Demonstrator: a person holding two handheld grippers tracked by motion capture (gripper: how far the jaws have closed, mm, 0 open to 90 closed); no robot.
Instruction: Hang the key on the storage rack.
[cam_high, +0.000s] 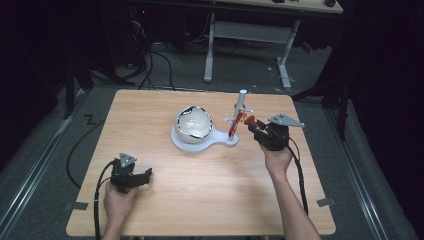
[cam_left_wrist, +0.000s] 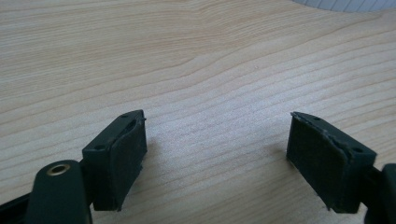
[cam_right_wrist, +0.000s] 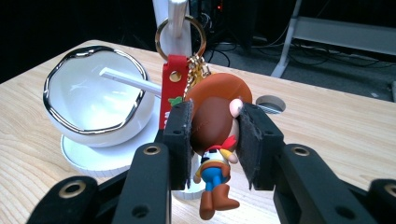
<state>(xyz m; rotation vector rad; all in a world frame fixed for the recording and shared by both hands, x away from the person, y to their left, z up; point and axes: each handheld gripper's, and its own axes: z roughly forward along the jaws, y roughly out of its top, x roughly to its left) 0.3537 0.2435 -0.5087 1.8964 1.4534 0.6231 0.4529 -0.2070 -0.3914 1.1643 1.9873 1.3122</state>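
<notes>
Near the table's (cam_high: 165, 185) right edge, the right gripper (cam_right_wrist: 212, 133) has its jaws closed on the head of a cowboy figure (cam_right_wrist: 214, 140), part of a keychain with a red strap (cam_right_wrist: 172, 93) and a gold ring (cam_right_wrist: 180, 37). That ring appears looped over a peg of the white stand (cam_high: 241, 107), which rises from the base beside the white bowl (cam_high: 194, 124) at the table's middle. Whether the keychain is being hung up or taken off cannot be told; either way the ring sits at the peg while the figure is gripped, so releasing or lifting away is likely left. By the near-left corner, the left gripper (cam_left_wrist: 217, 158) rests low over bare wood, jaws wide and empty.
</notes>
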